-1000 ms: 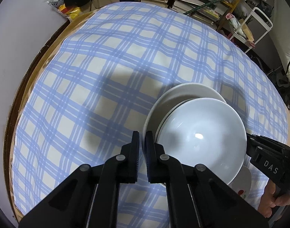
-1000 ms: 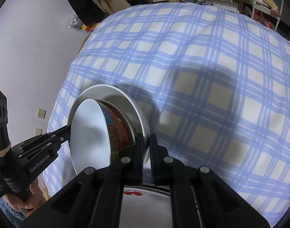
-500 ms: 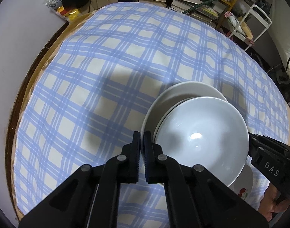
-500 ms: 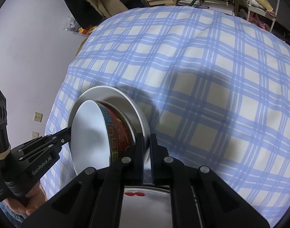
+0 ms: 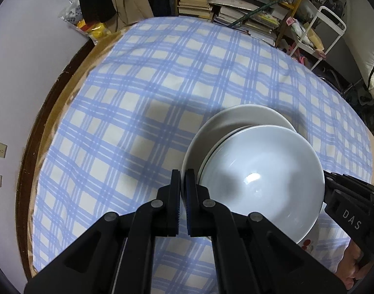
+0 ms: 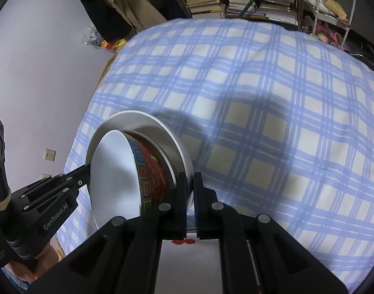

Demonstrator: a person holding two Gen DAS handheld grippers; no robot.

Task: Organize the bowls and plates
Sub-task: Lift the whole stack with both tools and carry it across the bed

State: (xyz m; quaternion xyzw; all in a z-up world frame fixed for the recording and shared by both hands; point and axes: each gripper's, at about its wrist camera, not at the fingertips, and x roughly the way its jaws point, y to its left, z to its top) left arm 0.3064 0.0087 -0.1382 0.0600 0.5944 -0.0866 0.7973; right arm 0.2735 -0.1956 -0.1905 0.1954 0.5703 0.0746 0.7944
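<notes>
White-lined bowl (image 5: 258, 181) with red patterned outside (image 6: 152, 171) sits in white plate (image 5: 236, 120), lifted above checked tablecloth (image 5: 143, 93). Left gripper (image 5: 183, 178) clamps plate's near rim; right gripper (image 6: 190, 183) clamps opposite rim, jaws nearly together.

Black angular tools (image 5: 183, 183) with silver rivets, white lettering "DAS", "GenRobot.AI"; seemingly bare hands (image 6: 28, 269).

Both wrist views look closely down, sharing the bowl (image 5: 260, 181) (image 6: 116, 178) and tablecloth (image 5: 138, 98) (image 6: 260, 98).

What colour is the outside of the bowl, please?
Red with a multicoloured key-pattern band on the bowl, best in the right wrist view.
</notes>
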